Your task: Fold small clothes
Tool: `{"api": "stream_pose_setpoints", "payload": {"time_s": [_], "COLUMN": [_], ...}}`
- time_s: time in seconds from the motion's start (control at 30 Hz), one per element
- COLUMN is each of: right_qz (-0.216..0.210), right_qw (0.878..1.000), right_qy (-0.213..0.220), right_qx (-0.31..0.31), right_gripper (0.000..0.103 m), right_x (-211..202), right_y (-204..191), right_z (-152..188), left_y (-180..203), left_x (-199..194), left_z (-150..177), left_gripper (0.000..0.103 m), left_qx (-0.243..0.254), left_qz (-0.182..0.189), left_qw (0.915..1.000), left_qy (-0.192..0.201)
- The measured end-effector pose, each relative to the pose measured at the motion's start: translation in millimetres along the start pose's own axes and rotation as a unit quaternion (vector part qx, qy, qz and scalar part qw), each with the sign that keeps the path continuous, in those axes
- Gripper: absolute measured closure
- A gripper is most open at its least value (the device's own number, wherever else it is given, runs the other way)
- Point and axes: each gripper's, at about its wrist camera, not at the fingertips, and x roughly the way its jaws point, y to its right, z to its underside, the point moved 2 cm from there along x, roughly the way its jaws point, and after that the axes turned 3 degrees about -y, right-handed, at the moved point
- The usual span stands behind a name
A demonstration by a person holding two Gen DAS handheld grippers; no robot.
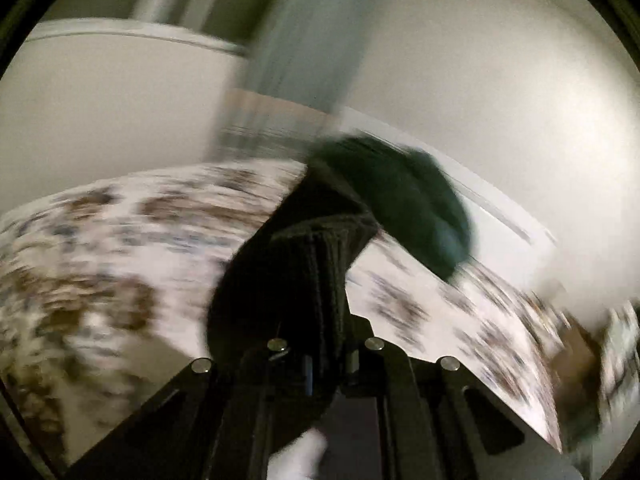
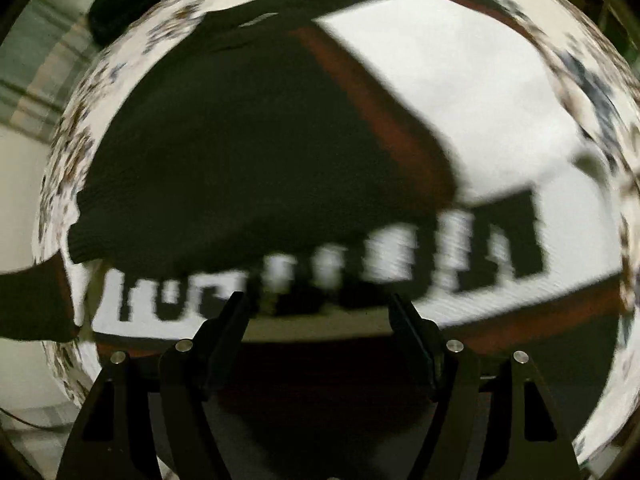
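1. Only the left wrist view shows a pale wall (image 1: 500,92), a white piece of furniture (image 1: 100,96) and the floral-patterned cloth (image 1: 120,248) tilting across a heavily blurred frame. It also shows a dark green bundle (image 1: 424,208) lying at the far edge of that cloth.
2. Only the right wrist view looks nearly straight down on the garment (image 2: 256,152), spread on the same floral-patterned cloth (image 2: 592,92): a black knit part, a white panel with blocky black lettering (image 2: 492,236) too blurred to read, and reddish-brown bands along the panel's edges.
3. The left gripper (image 1: 320,256) is closed, and a ribbed black knit edge (image 1: 316,280) is pinched between its fingers, rising straight up out of them and draping down to the left.
4. The right gripper (image 2: 320,312) stands wide apart with nothing between its fingers (image 2: 228,320). It hovers over the lettered panel, and the lettering lies just beyond the fingertips.
5. In the right wrist view the lettered panel's long axis runs across the frame, rising slightly to the right, and the black knit part spreads above it toward the upper left.
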Motion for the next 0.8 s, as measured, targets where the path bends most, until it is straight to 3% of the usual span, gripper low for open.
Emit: {"api": "stream_pose_setpoints", "payload": {"time_s": [0.07,0.17,0.27,0.37,0.53,0.6,0.63,0.67,0.7,0.73,0.77,0.8], "right_qz": [-0.004,-0.012,-0.024,-0.030,-0.046,-0.053,-0.057,-0.062,-0.069,-0.076,-0.083,-0.089], "right_qw": [1.000,0.997,0.993,0.990,0.987,0.988,0.988,0.988,0.988,0.988,0.987,0.987], "right_qy": [0.002,0.010,0.020,0.025,0.024,0.021,0.019,0.016,0.011,0.008,0.006,0.003], "right_qx": [0.028,0.075,0.114,0.137,0.151,0.146,0.142,0.139,0.136,0.135,0.134,0.133], "right_gripper": [0.029,0.029,0.029,0.029,0.029,0.029,0.029,0.029,0.029,0.029,0.029,0.029], "right_x": [-5.0,-12.2,-18.9,-23.6,-23.0,-23.9,-25.9,-28.0,-31.5,-37.0,-42.9,-48.5], "right_y": [32.0,76.2,113.5,142.9,163.6,165.0,166.8,168.7,172.5,179.8,184.5,188.8], "right_z": [0.5,-2.0,-2.8,-2.3,0.2,1.1,0.9,1.0,1.9,5.8,6.7,6.0], "left_y": [63.7,153.4,223.4,283.4,316.7,307.6,305.3,298.8,292.6,286.4,279.9,271.0], "left_x": [17.9,46.1,67.9,81.6,98.7,103.3,101.9,99.8,97.6,95.4,92.1,87.5], "left_z": [24.0,77.2,141.6,211.3,286.8,302.3,306.4,303.2,295.0,286.8,279.8,268.3], "left_gripper": [0.097,0.097,0.097,0.097,0.095,0.092,0.088,0.069,0.032,0.011,0.000,0.000], "left_qx": [0.035,0.090,0.131,0.200,0.268,0.269,0.264,0.255,0.245,0.243,0.239,0.230], "left_qz": [0.043,0.101,0.146,0.170,0.158,0.143,0.137,0.139,0.145,0.142,0.141,0.143], "left_qw": [0.9977,0.9851,0.9648,0.9379,0.8968,0.8874,0.8866,0.8869,0.8887,0.8908,0.8932,0.8983], "left_qy": [-0.038,-0.106,-0.176,-0.227,-0.315,-0.346,-0.355,-0.359,-0.359,-0.357,-0.354,-0.346]}}
